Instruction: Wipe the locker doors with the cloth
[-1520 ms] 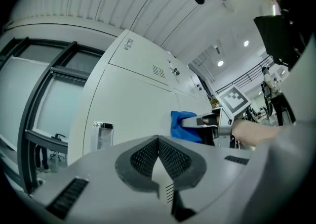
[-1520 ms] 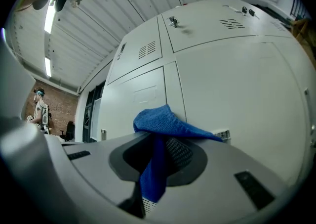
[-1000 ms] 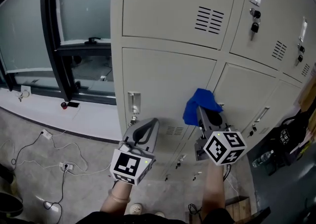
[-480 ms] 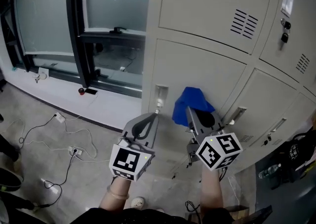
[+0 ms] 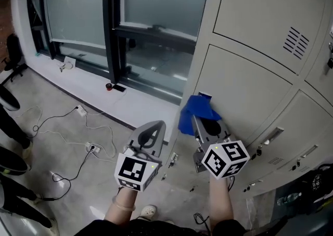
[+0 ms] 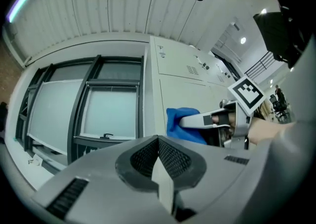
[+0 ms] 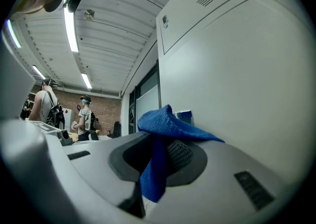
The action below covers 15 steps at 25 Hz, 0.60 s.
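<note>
The grey-beige locker doors (image 5: 250,89) fill the right half of the head view. A blue cloth (image 5: 195,112) is pinched in my right gripper (image 5: 197,120) and held against the left part of the leftmost middle door, close to its label holder (image 7: 183,115). In the right gripper view the cloth (image 7: 165,126) drapes over the shut jaws, with the door (image 7: 237,69) just beyond. My left gripper (image 5: 155,132) hovers left of the cloth, shut and empty, away from the lockers. The left gripper view shows the cloth (image 6: 180,124) and the right gripper (image 6: 212,119).
A black-framed window (image 5: 112,26) stands left of the lockers. Cables and a power strip (image 5: 93,149) lie on the floor. Someone's shoes (image 5: 10,162) are at the left edge. A black bag (image 5: 317,190) sits at bottom right. People (image 7: 84,116) stand far off.
My right gripper has carried the cloth leftward across the doors, from the gap between the first two columns to the left part of the leftmost door. The left gripper moved along, still shut.
</note>
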Available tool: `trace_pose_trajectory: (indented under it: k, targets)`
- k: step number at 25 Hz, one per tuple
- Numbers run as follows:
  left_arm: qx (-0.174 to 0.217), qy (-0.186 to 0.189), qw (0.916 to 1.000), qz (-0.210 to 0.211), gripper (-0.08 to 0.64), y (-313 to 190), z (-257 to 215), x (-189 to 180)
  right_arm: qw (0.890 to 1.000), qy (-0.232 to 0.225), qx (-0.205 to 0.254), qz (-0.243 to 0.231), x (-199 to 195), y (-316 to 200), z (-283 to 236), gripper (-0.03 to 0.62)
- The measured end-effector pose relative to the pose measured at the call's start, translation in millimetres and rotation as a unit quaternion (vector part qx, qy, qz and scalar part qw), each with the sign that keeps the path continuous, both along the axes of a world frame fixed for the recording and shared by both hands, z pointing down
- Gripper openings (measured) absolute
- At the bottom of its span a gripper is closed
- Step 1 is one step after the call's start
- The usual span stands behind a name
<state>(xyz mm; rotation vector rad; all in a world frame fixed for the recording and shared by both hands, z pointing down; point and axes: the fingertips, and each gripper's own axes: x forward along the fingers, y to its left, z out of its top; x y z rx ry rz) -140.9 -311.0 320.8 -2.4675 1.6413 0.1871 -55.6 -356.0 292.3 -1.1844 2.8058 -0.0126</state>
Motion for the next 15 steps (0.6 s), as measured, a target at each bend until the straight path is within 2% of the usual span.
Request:
trace_pose_trajectory:
  k: [3,7,15]
  targets:
    - [-0.006,0.000,0.9999,-0.010,0.006,1.1,4.9,-13.1,1.000,0.012,-0.003,0.003,-12.9,-6.1,9.0,0.061]
    - [-0.009,0.001,0.9999,-0.011,0.006,-0.8,8.8,-17.3,1.000,0.012,-0.007,0.018,-11.5,-15.5,15.3,0.061]
    - [-0.010,0.001,0.9998,0.016,0.006,-8.0,9.6,1.9,0.999,0.015,-0.015,0.048,11.4,-19.1,26.4,0.061]
